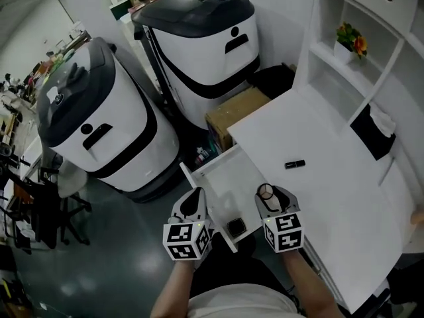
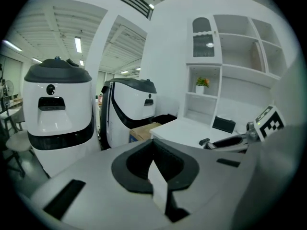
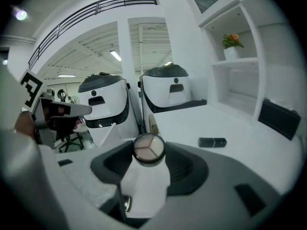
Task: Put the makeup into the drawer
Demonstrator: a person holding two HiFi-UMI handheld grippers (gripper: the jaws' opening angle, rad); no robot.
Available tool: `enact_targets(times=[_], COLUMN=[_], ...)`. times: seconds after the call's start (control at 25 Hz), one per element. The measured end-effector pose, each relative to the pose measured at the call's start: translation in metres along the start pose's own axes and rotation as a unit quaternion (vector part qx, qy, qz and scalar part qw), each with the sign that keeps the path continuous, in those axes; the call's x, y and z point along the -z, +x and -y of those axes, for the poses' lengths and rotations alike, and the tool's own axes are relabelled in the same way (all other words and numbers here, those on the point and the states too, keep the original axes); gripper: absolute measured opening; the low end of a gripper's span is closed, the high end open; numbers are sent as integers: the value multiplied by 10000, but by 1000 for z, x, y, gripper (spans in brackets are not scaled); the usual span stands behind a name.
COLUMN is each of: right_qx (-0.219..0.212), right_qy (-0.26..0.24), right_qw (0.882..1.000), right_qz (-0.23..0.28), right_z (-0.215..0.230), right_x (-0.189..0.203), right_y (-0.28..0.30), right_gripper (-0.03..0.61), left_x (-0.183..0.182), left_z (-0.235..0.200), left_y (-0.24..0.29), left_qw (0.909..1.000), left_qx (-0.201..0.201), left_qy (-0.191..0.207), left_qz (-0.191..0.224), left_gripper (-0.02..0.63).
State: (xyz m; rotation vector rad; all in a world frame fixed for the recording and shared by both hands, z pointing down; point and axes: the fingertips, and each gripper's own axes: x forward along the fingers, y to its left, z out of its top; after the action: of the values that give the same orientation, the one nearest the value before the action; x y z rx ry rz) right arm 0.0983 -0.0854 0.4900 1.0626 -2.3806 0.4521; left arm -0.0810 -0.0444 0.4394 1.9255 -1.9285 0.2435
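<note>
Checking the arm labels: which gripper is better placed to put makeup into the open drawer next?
Right. The right gripper is closed on a round compact and sits at the edge of the open drawer. The left gripper holds nothing.

Dark item (image 1: 236, 227) — perhaps a compact — too small

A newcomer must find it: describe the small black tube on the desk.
Find the white desk beside the shelves. On its top, beyond the open drawer, a slim black tube lies flat and alone. It is far smaller than the black box against the shelves.
</note>
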Motion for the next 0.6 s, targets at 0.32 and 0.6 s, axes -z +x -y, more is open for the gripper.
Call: enact_targets(times=[0.32, 0.6], right_qx=[-587, -814], right_qy=[-511, -919], right_qw=[9966, 9902], right_qz=[-273, -667], right_z=[-58, -89], right_x=[-5, 9], right_y=[63, 120], right_gripper=[215, 215], left_x=[4, 13], left_z=[-71, -124], left_y=[-14, -13], left_qw=[9980, 9947], left_qx=[-555, -862], left_qy=[-292, -555], left_qz=[-6, -114], left_gripper=[2, 2])
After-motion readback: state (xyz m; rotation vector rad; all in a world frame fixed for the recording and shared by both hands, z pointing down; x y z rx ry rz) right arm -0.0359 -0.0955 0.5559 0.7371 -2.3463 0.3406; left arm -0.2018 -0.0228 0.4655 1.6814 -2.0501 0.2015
